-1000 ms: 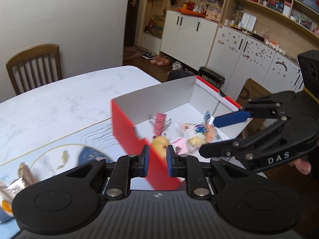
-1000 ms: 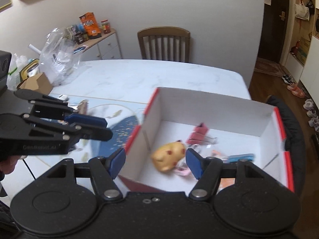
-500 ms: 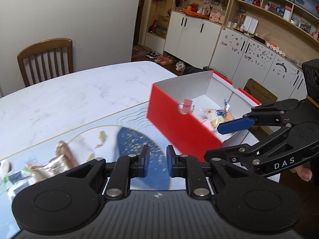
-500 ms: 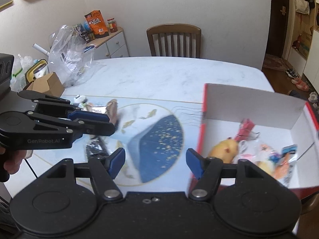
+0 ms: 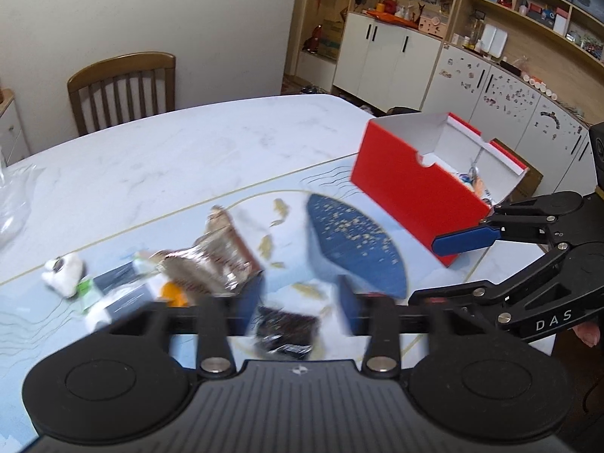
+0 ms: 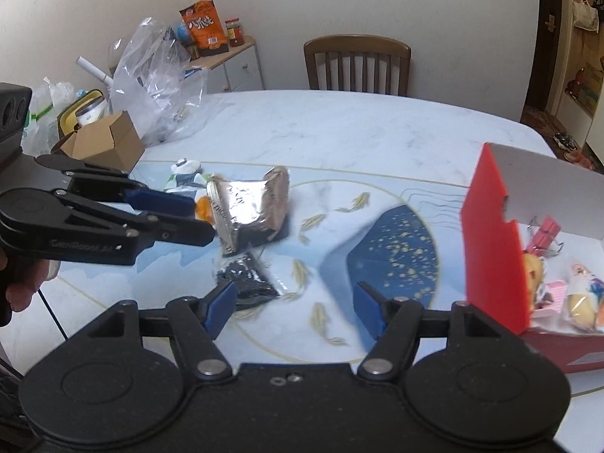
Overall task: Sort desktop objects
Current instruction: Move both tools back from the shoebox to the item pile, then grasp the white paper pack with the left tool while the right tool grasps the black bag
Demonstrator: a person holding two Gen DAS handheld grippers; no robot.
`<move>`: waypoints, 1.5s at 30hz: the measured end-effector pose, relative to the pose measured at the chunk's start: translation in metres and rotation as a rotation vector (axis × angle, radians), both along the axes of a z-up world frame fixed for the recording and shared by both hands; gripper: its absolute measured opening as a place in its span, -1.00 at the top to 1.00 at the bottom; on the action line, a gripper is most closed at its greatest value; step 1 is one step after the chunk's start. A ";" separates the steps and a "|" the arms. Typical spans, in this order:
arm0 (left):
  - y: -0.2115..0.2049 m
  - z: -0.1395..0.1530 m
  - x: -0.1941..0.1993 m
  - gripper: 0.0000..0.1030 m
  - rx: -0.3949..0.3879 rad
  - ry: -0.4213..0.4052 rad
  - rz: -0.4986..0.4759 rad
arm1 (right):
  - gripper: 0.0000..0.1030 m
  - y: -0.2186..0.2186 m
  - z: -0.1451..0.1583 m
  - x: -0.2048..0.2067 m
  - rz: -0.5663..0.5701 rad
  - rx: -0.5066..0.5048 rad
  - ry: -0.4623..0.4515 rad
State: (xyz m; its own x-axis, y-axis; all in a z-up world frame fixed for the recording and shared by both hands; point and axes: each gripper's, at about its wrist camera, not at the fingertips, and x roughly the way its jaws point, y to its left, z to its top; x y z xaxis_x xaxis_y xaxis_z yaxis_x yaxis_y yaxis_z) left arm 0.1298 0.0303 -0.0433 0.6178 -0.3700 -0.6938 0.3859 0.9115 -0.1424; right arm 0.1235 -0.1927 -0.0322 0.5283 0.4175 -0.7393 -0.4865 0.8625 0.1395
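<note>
Left gripper (image 5: 298, 298) jaws opening, right gripper (image 6: 292, 307) jaws spread, both empty above the black sachet (image 6: 245, 277) just ahead, foil packet (image 6: 249, 207) beyond, red box (image 6: 494, 253) off right: risk of colliding or nudging it aside.

White wall (image 5: 170, 7), wooden chair (image 5: 122, 88), marble table (image 5: 181, 151), white cabinets (image 5: 389, 56).

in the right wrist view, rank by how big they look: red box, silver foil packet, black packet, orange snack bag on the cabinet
Largest to smallest as they appear:
1. red box, though it is cut off by the frame edge
2. silver foil packet
3. black packet
4. orange snack bag, but it sits far back, so its small look is partly distance
</note>
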 end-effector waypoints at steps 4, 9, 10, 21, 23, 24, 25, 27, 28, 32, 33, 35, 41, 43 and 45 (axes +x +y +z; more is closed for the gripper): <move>0.013 -0.005 -0.001 -0.39 0.002 -0.004 0.002 | -0.32 0.015 -0.006 -0.001 0.007 -0.013 0.016; 0.029 -0.011 0.000 -0.68 0.004 -0.004 0.008 | -0.33 0.030 -0.011 0.000 0.026 -0.028 0.025; 0.032 -0.013 0.001 -0.69 0.010 -0.006 0.010 | -0.33 0.033 -0.013 0.001 0.028 -0.032 0.027; 0.061 -0.029 0.016 -1.00 0.097 -0.037 -0.025 | -0.34 0.062 -0.033 0.012 0.053 -0.051 0.072; 0.066 -0.031 0.021 -1.00 0.115 -0.053 -0.049 | -0.34 0.067 -0.036 0.015 0.060 -0.057 0.079; 0.068 -0.032 0.024 -1.00 0.116 -0.056 -0.067 | -0.34 0.070 -0.037 0.017 0.064 -0.061 0.083; 0.071 -0.032 0.027 -1.00 0.111 -0.055 -0.087 | -0.34 0.072 -0.039 0.018 0.067 -0.066 0.086; 0.075 -0.034 0.032 -1.00 0.125 -0.066 -0.120 | -0.34 0.076 -0.043 0.023 0.067 -0.075 0.090; 0.076 -0.034 0.034 -1.00 0.138 -0.074 -0.134 | -0.34 0.078 -0.045 0.025 0.067 -0.079 0.095; 0.079 -0.037 0.044 -1.00 0.161 -0.097 -0.193 | -0.34 0.083 -0.052 0.033 0.070 -0.089 0.102; 0.079 -0.038 0.046 -1.00 0.167 -0.099 -0.209 | -0.34 0.085 -0.054 0.035 0.075 -0.089 0.102; 0.080 -0.041 0.051 -1.00 0.181 -0.102 -0.243 | -0.34 0.089 -0.055 0.038 0.097 -0.089 0.096; 0.080 -0.056 0.068 -1.00 0.218 -0.078 -0.312 | -0.37 0.102 -0.061 0.049 0.162 -0.123 0.064; 0.081 -0.061 0.073 -1.00 0.222 -0.068 -0.318 | -0.39 0.105 -0.066 0.052 0.174 -0.127 0.076; 0.082 -0.066 0.079 -1.00 0.225 -0.052 -0.324 | -0.41 0.107 -0.071 0.054 0.179 -0.130 0.087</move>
